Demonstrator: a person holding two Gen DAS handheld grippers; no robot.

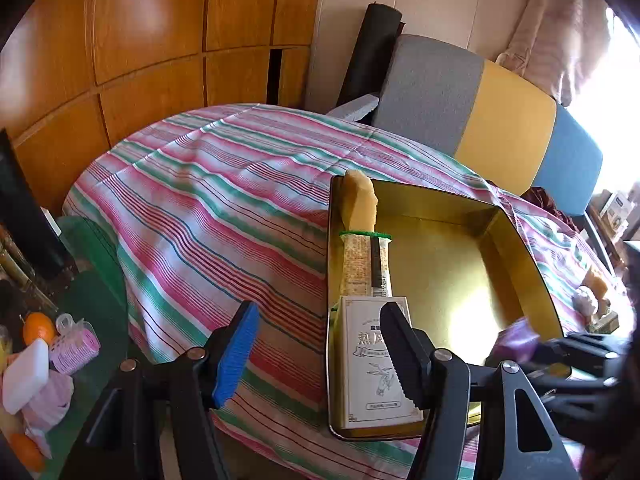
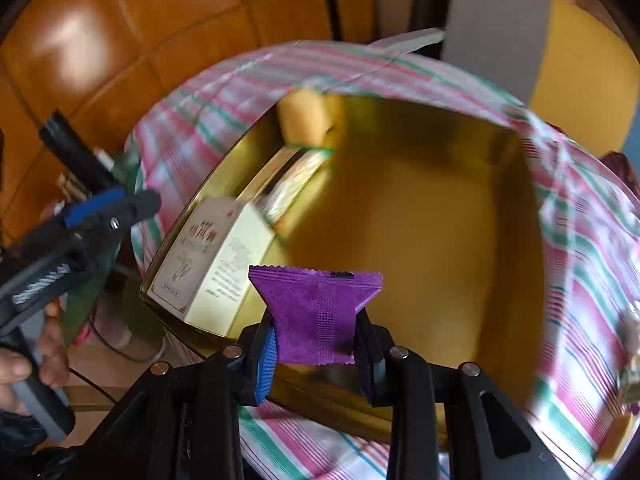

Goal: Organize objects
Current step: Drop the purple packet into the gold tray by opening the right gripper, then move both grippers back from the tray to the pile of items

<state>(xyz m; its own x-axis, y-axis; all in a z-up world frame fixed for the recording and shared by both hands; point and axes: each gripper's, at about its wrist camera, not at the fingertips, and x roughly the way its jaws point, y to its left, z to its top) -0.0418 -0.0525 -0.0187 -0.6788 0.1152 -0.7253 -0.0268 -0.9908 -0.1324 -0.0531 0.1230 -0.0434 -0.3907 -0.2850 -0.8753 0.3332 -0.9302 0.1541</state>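
Right gripper is clamped on a purple packet, pinching its lower half between the blue-padded finger and the black one; the packet's crimped top edge flares out above the fingers. It hangs over the near edge of the gold tin. Left gripper stands wide apart, nothing between its fingers: the blue pad sits over the cloth, the black finger over the near left corner of the tin.

Largest to smallest:

- Striped tablecloth, pink, green and white, covers the table and carries the tin.
- Chair back in grey, yellow and blue panels, behind the table's far edge.
- Gold tin, rectangular, open, shiny inside, most of its floor bare. Its contents run in a line along the left wall.
- Cream carton with printed lettering and a line drawing, lying flat in the near left corner of the tin.
- Long printed sachet with a dark stripe, just beyond the carton, against the left wall.
- Yellow block at the far left corner, leaning up above the rim.
- Purple packet, shown blurred in the left wrist view at the tin's near right side.

Off the table to the left, low down: oranges, a white block, a pink patterned pack.
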